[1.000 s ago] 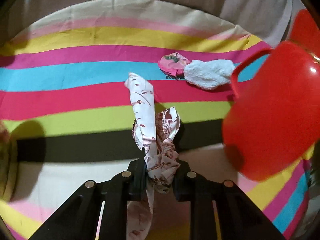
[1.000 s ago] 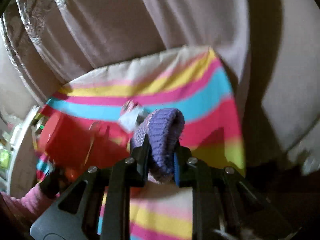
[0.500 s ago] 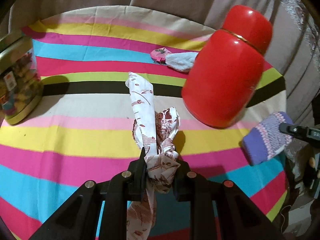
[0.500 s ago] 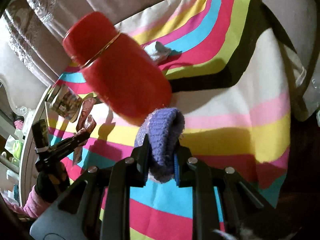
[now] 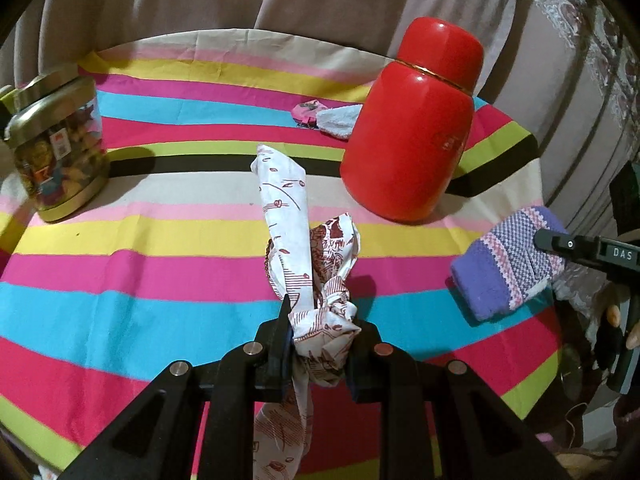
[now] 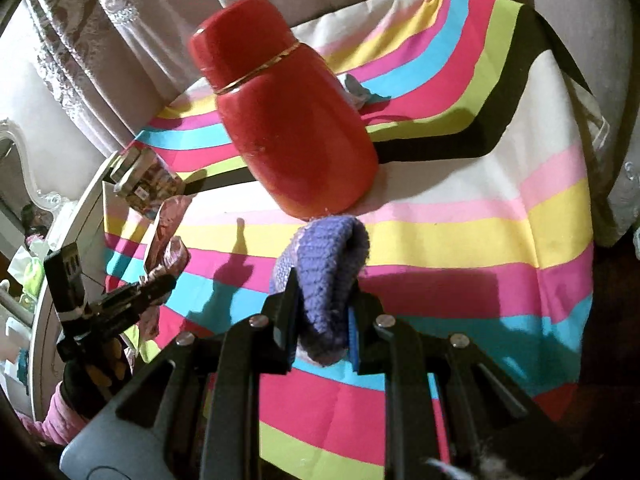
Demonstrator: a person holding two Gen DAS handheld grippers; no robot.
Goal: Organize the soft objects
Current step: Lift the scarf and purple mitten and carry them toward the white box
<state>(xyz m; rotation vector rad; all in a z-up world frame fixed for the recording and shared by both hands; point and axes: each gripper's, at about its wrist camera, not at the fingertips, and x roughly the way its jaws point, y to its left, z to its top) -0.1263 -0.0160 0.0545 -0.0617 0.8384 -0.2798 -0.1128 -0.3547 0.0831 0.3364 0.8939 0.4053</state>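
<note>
My left gripper [image 5: 320, 344] was clamped on the knotted white-and-red printed cloth [image 5: 308, 264] at center frame above the striped tablecloth [image 5: 120, 304], my right gripper [image 6: 322, 328] pinched the purple knit sock [image 6: 324, 276] at lower center, red jar [image 5: 412, 128] upper right, glass jar [image 5: 56, 148] left.

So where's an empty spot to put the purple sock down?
The widest bare stretch of striped cloth lies between the glass jar and the red jar, in front of both. The near right corner in front of the red jar is bare too. It's crowded behind the red jar, where a pink pouch and white cloth lie together.
</note>
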